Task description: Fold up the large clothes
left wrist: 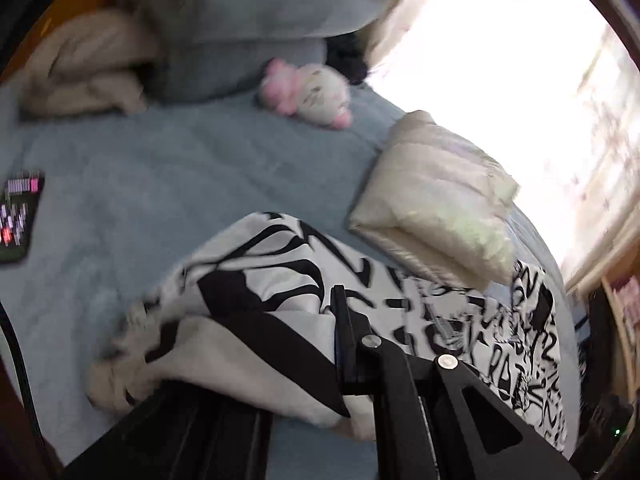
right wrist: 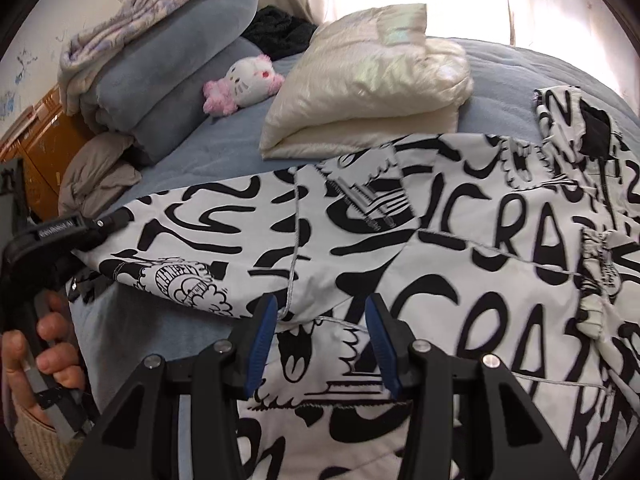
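A large white garment with black graffiti lettering (right wrist: 440, 248) lies spread on the blue bed cover (right wrist: 224, 160). My right gripper (right wrist: 322, 320) is open, its blue-padded fingers (right wrist: 266, 332) hovering just above the garment's near part. My left gripper (right wrist: 96, 226) shows at the left of the right wrist view, shut on a folded-over sleeve or edge of the garment. In the left wrist view the garment (left wrist: 280, 280) is draped over that gripper (left wrist: 340, 320), hiding one finger.
A folded cream puffer jacket (right wrist: 368, 92) lies just behind the garment. A pink and white plush toy (right wrist: 244, 80), stacked blue and patterned blankets (right wrist: 160, 60) and a beige bundle (right wrist: 96, 176) lie at the back left. A phone (left wrist: 20, 216) lies on the bed. A bright window lies beyond.
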A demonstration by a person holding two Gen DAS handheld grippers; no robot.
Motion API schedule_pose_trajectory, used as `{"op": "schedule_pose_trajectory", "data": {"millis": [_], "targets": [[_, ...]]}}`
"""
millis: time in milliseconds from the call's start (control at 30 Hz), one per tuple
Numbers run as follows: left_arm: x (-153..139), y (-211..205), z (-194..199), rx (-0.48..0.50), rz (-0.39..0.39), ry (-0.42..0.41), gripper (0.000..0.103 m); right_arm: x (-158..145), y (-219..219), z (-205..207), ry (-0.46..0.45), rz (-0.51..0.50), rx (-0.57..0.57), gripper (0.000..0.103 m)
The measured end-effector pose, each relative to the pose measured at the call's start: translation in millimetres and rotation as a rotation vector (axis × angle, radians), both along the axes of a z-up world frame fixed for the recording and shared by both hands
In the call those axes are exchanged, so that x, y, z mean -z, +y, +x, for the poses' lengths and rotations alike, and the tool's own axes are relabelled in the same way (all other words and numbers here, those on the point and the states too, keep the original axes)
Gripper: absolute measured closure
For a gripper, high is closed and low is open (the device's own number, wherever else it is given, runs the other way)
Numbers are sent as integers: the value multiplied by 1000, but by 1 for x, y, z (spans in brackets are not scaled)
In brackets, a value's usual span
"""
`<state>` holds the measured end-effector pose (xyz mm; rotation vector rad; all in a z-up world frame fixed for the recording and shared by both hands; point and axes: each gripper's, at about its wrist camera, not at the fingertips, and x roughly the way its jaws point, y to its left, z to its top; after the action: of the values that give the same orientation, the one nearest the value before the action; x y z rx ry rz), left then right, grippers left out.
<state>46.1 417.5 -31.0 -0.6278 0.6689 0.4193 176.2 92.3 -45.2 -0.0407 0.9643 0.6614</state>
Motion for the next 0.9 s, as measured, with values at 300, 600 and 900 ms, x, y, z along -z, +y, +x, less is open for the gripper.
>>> {"op": "schedule_pose_trajectory", "data": {"millis": [300,600,900], "targets": [[-95,-137,41,229,228,-45,98,-45,-85,-5,-61,75,132,57],[-30,-348,101,670,260,116,76,-47,-228,-13,-82,25,392,57],[71,-404,94,806,215,327,41,-1,-324,-29,39,-17,535,57]]}}
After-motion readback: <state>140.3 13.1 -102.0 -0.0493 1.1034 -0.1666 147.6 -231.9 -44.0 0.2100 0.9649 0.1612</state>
